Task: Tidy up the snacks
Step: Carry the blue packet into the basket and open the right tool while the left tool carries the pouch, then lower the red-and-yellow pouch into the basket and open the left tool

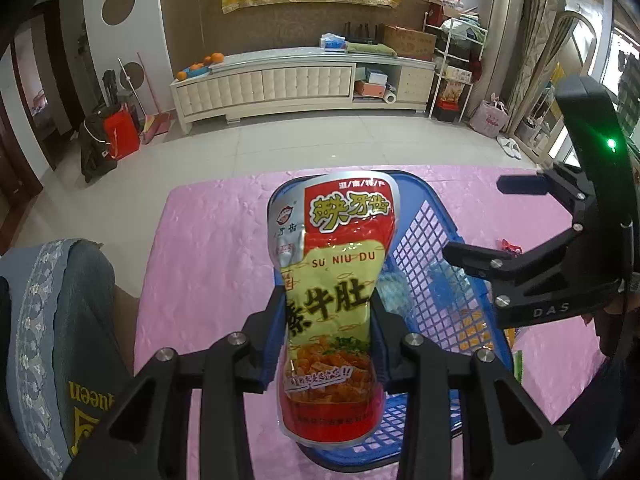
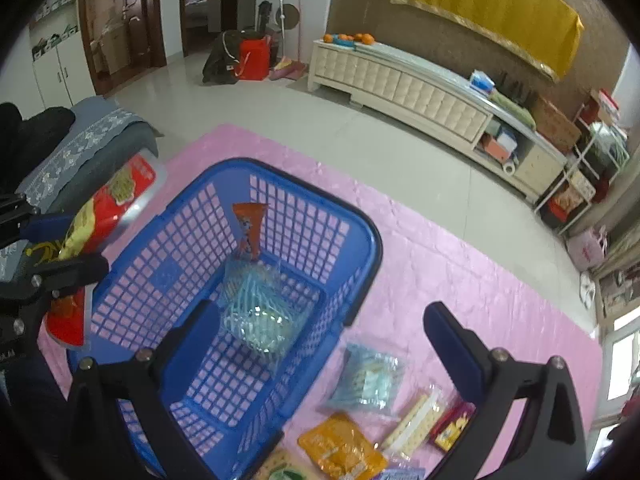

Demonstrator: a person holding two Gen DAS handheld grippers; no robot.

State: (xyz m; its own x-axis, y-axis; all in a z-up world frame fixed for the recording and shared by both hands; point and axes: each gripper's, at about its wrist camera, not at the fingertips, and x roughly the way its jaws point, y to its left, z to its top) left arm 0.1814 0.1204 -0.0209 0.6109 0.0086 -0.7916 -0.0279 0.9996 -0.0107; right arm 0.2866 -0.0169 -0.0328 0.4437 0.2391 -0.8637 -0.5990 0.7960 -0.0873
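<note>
My left gripper (image 1: 330, 304) is shut on a red and yellow "Su Niu Du" snack bag (image 1: 336, 280) and holds it upright above the near left edge of the blue plastic basket (image 1: 444, 236). The same bag (image 2: 100, 216) shows at the left of the right wrist view, beside the basket (image 2: 360, 236). The basket holds a pale blue candy packet (image 2: 260, 312) and an orange packet (image 2: 248, 228). My right gripper (image 2: 320, 344) is open and empty, over the basket's right rim. It shows in the left wrist view (image 1: 480, 220).
Loose snacks lie on the pink tablecloth (image 2: 460, 272) right of the basket: a pale blue packet (image 2: 368, 384), an orange packet (image 2: 340, 448), a cracker sleeve (image 2: 412, 420) and a red packet (image 2: 452, 424). A grey cushioned seat (image 1: 60, 320) stands at the table's left.
</note>
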